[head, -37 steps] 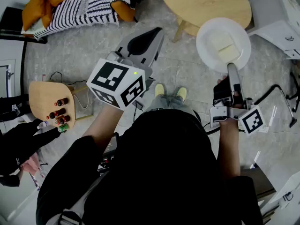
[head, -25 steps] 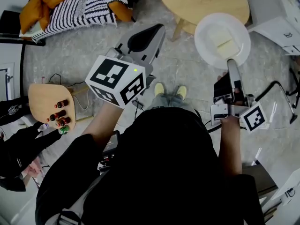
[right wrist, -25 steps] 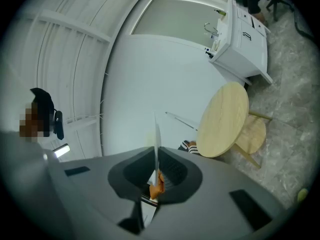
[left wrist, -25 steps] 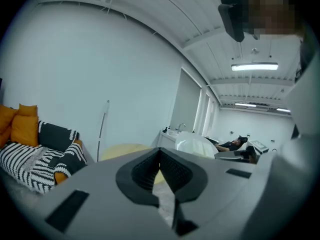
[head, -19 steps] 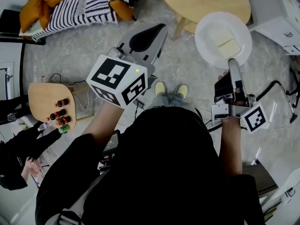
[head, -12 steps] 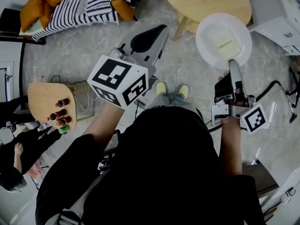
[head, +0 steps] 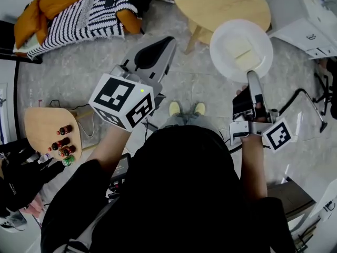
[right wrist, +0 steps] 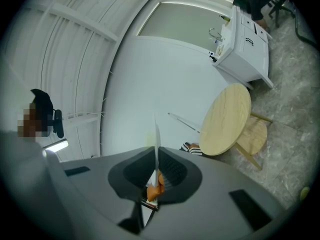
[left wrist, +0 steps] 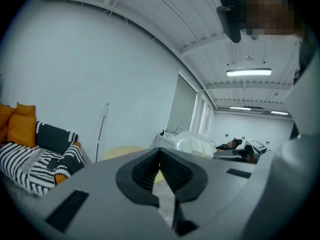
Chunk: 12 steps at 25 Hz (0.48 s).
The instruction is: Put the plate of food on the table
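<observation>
Your right claw (head: 251, 76) pinches the plate (head: 224, 40) by its near rim. The plate, food (head: 241, 52) aboard, hangs ahead, overlapping the near edge of the worktop (head: 221, 4). Carry straight forward. Left claw (head: 169, 40) is pressed together, empty, and farther off.

White plate (head: 226, 40) of food held up by the round table (head: 221, 1)
The plate is round and white, with flat, pale yellow pieces of food (head: 241, 51) on it. It sits flat in the air, pinched at its rim by the right gripper (head: 251, 75). From above, it covers a bit of the light wooden table's near edge.
</observation>
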{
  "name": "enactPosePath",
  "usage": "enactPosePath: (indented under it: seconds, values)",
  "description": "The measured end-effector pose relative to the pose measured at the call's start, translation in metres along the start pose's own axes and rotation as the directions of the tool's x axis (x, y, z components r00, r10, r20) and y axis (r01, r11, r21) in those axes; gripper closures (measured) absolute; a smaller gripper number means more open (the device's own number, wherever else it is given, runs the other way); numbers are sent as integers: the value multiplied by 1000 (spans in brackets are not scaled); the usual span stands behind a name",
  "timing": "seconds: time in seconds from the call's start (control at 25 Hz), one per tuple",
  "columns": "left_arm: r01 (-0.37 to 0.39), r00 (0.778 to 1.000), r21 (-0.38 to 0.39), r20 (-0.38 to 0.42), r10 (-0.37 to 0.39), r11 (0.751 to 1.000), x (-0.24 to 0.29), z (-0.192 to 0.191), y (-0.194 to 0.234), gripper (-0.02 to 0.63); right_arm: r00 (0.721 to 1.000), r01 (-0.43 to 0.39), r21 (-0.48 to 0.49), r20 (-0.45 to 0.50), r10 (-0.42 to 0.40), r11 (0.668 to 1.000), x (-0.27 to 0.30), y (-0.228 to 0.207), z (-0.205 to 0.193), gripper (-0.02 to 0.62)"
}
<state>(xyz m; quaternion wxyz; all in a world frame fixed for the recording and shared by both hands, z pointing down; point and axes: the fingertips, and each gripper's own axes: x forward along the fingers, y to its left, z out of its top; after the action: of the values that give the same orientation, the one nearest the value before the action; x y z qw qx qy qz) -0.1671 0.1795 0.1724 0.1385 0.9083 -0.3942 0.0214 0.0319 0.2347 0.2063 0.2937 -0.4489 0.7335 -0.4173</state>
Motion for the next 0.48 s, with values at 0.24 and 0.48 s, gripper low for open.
enactPosePath:
  seconds: [0.24, 0.48]
  values:
    - [-6, 1000, -3, -5, 6, 1000, -4, -1, 12, 601, 1000, 6, -13, 17, -5, 1000, 5, 5, -5, 571]
    - [-3, 1000, -8, 3, 3, 1000, -6, 4, 17, 601, 1000, 5, -8, 25, -5, 1000, 9, 7, -8, 571]
